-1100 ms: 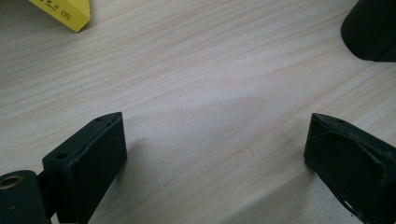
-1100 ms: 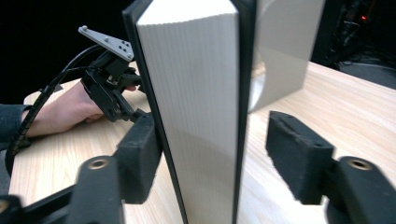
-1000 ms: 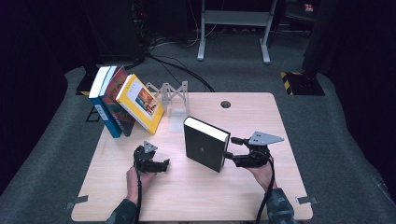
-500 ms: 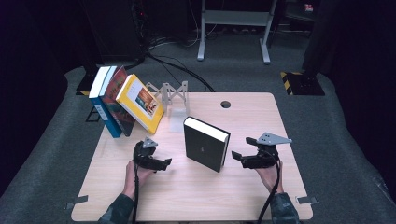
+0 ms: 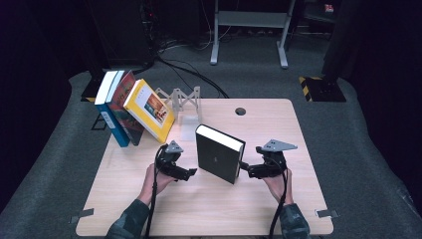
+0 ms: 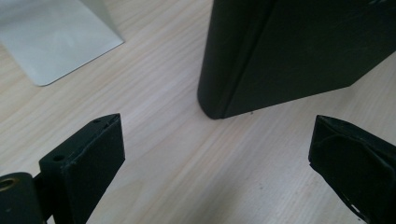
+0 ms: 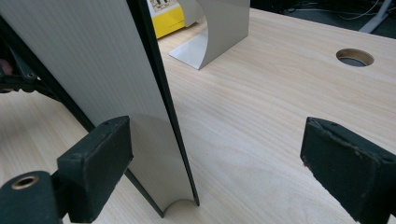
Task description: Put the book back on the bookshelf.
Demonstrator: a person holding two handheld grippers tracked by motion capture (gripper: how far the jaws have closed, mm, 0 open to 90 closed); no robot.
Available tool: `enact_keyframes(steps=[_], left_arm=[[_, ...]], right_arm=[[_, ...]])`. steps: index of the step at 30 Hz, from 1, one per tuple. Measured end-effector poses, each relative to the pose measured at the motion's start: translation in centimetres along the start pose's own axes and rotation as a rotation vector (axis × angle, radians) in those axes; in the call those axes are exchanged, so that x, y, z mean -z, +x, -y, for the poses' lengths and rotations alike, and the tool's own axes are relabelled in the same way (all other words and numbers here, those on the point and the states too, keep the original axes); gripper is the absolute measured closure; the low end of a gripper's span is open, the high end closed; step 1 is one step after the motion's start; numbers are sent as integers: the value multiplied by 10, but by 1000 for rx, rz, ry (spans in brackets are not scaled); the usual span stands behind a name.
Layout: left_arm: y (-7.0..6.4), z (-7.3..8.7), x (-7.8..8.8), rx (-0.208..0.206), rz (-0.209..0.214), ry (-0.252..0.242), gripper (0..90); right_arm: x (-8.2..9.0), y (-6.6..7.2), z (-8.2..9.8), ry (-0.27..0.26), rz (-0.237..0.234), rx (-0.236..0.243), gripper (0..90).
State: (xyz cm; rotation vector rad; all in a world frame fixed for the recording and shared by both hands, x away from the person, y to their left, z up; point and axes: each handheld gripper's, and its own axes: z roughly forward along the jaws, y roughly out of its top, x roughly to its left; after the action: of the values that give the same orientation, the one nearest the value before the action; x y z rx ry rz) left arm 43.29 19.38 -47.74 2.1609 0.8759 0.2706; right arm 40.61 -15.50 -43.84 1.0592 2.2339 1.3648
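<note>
At about ten o'clock on the table (image 5: 278,209), three books lean together: a blue book (image 5: 110,110) outermost, a red book (image 5: 124,107) in the middle, a yellow book (image 5: 149,109) nearest the centre. The blue one's lower edge hangs past the table's rim, and the red one's cover is mostly hidden by its yellow neighbour. Just right of them, at eleven o'clock, a metal bookend (image 5: 180,102) stands; its foot is hard to separate from the pale wood.

At seven o'clock the left gripper (image 5: 186,174) rests in the person's hand, jaws spread wide with nothing between them, aimed at the black book (image 5: 216,157). In the left gripper view the book's top is cut off by the frame.

The black book stands upright at the table's centre, page edges facing up.

At four o'clock the right gripper (image 5: 245,168) sits at the book's right edge. Its jaws have just been opening and now stand wide; in the right gripper view the book's open end (image 7: 93,70) lies beside the left pad, its cover edge inside the gap, unpinched. Whether that pad touches the pages cannot be told.
</note>
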Motion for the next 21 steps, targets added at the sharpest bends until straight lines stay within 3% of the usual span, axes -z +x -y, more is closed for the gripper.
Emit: enact_keyframes(steps=[6, 11, 13, 21], left_arm=[[-8, -11, -9, -32, 41, 27, 47], [-13, -20, -17, -35, 74, 20, 57], [-15, -23, -18, -59, 73, 16, 61], [-17, -26, -25, -63, 93, -13, 72]], right_arm=[[-3, -1, 1, -1, 3, -12, 84], [-5, 0, 1, 7, 12, -12, 82], [-5, 0, 1, 4, 14, -12, 83], [-6, 0, 1, 2, 10, -18, 84]])
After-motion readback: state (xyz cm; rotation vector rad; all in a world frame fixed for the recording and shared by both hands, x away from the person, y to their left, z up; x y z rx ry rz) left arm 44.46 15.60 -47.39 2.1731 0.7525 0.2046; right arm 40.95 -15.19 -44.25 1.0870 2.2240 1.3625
